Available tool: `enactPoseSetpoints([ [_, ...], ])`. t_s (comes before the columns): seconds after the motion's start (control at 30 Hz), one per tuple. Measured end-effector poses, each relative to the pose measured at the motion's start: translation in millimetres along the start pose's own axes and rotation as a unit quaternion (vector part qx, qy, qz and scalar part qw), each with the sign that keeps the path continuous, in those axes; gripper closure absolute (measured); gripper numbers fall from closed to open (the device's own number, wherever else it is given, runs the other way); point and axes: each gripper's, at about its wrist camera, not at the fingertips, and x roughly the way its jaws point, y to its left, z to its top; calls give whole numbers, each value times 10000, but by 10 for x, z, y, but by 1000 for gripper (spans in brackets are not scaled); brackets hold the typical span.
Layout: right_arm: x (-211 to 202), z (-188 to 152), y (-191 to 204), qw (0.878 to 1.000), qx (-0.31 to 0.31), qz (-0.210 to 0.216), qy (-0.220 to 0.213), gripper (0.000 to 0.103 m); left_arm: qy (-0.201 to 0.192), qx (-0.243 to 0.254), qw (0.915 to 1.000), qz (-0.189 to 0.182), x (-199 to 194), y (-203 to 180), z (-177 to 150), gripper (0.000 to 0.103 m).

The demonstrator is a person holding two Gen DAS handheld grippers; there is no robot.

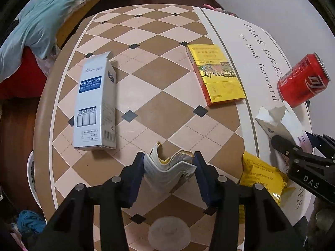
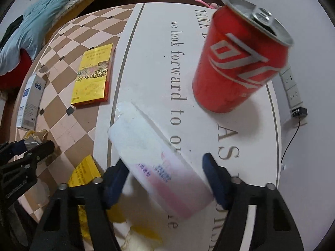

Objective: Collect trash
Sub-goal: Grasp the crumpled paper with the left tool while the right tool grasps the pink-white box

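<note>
A: Where is your left claw (image 1: 169,167) sitting right now?

B: It's clamping the crumpled wrapper (image 1: 170,166) at the lower middle of the left view. Both pads are pressing into its sides and buckling it into a fold, so you're already gripping that one.

A: And the right claw (image 2: 165,177)?

B: You're straddling the white pouch (image 2: 159,163), low in the middle of the right view. Its long axis is running diagonally, from the upper left down to the lower right, so it's lying skewed across the gap rather than square to it. The left pad looks to be touching the pouch's edge; the right pad is standing clear of it, so you aren't gripping it yet.

A: What's lying further off?

B: On the tabletop (image 2: 146,41), the red can (image 2: 238,62) is standing beyond the pouch at the upper right, nearer your right claw. The yellow box (image 1: 215,75) and white carton (image 1: 95,102) are lying flat, further up the left view.
</note>
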Motion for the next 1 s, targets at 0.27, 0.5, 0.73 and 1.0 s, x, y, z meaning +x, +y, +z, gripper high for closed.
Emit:
enactPoseSetpoints([
  [0.27,64,14,97,10000,-55,41,-32,42,-24,-28,10000,-2,31,32,71,60],
  [0.5,66,28,86,9999,91,128,5,53,-169,-88,9998,40,-76,105,81,61],
  [0.73,-94,8,101,9996,170,176,-160,56,-567,-147,9981,166,-415,162,110,61],
  [1.0,-517,44,209,9976,310,271,-565,57,-1087,-343,9934,140,-934,393,116,61],
])
